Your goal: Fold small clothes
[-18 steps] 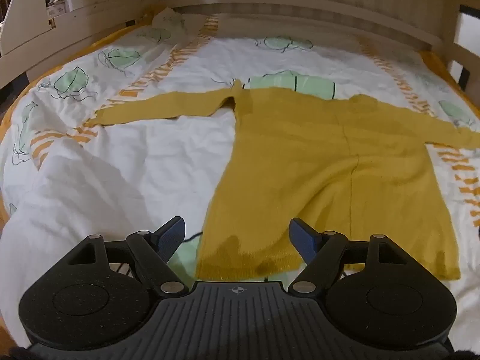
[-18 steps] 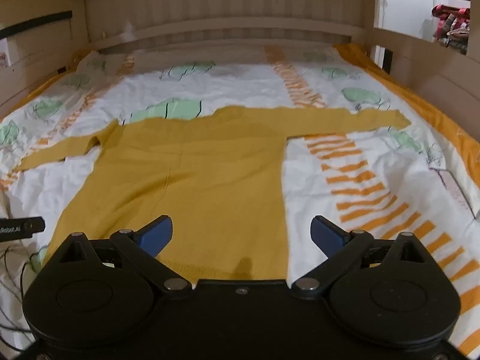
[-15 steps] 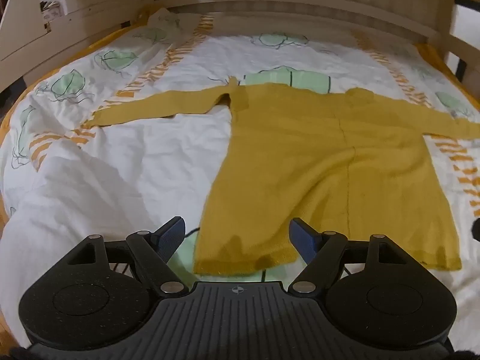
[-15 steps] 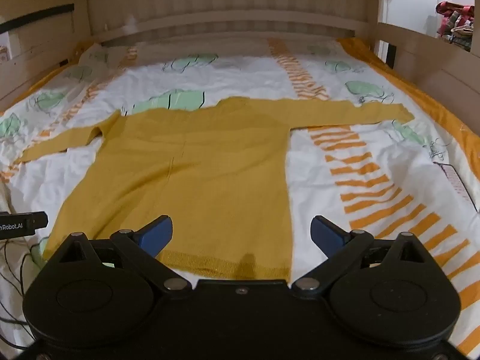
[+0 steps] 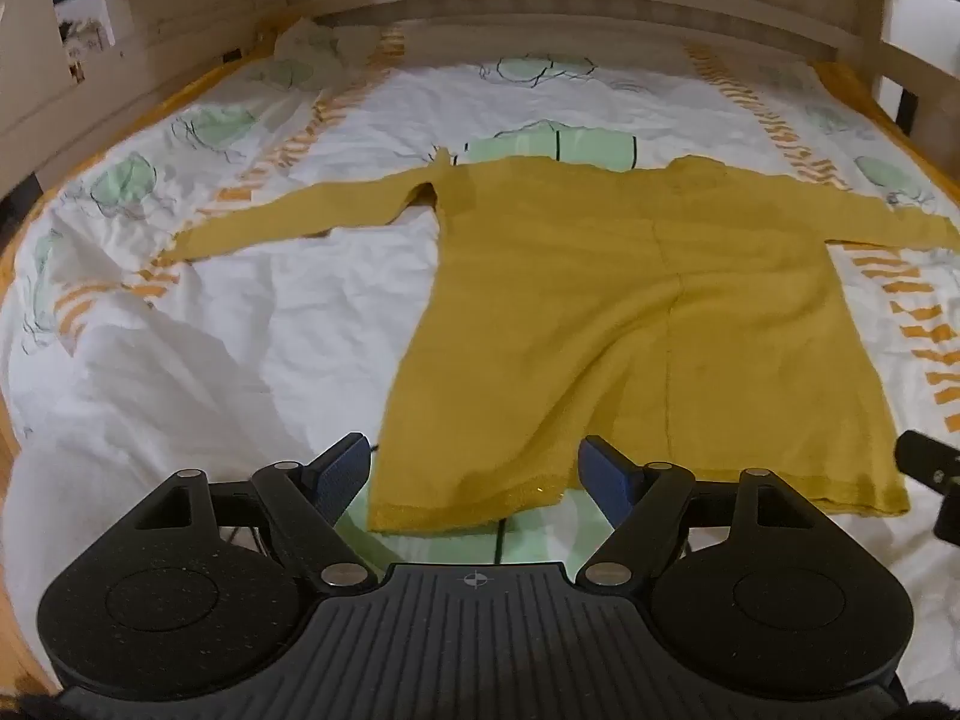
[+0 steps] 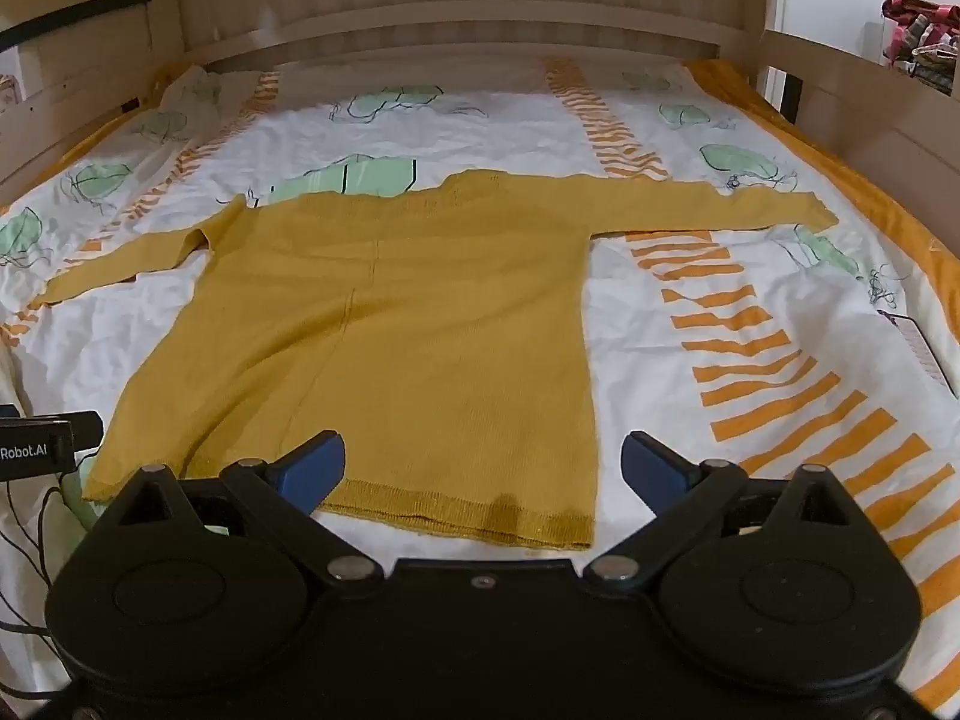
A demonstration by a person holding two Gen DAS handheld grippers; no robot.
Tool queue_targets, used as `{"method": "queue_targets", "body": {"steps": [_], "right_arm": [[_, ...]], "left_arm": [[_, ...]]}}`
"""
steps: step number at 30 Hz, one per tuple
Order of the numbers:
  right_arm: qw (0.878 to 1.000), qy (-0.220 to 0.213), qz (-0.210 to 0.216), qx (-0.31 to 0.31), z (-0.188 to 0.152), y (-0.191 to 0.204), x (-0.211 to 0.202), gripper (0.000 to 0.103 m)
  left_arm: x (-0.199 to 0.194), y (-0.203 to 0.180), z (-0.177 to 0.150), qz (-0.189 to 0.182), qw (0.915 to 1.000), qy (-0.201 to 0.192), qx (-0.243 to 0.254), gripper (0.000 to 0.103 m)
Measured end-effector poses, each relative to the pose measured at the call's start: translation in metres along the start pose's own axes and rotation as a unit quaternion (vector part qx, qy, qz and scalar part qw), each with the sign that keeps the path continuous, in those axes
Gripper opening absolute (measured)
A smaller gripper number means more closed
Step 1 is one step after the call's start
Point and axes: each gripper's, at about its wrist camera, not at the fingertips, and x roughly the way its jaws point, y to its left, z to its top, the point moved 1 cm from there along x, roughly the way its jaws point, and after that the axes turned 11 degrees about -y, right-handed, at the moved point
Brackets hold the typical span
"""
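Sweater [image 5: 630,312], mustard yellow, lies flat on the bed [image 5: 252,330] with sleeves spread. My left gripper [image 5: 474,474] and right gripper [image 6: 483,471] hover over its hem, jaws wide, gripping nothing.

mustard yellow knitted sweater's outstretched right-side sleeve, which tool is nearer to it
Right. The right tool hovers over the hem corner below that sleeve; the left tool sits at the mustard yellow knitted sweater's opposite hem corner.
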Motion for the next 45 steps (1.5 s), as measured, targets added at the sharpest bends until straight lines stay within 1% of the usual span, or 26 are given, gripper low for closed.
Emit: {"method": "queue_targets", "body": {"steps": [4, 24, 28, 45], "right_arm": [[1.000, 0.002, 0.002, 0.000, 0.000, 0.001, 0.001, 0.099], [1.000, 0.019, 0.005, -0.005, 0.000, 0.005, 0.009, 0.099], [1.000, 0.023, 0.007, -0.003, 0.000, 0.005, 0.012, 0.099], [0.999, 0.041, 0.011, -0.004, 0.000, 0.009, 0.022, 0.099]], "left_arm": [[0.003, 0.002, 0.000, 0.001, 0.9999, 0.011, -0.009, 0.075], [0.011, 0.004, 0.000, -0.007, 0.9993, 0.031, -0.018, 0.075], [0.014, 0.003, 0.000, -0.001, 0.9990, 0.041, -0.019, 0.075], [0.024, 0.008, -0.001, -0.011, 0.9978, 0.056, -0.035, 0.075]]}}
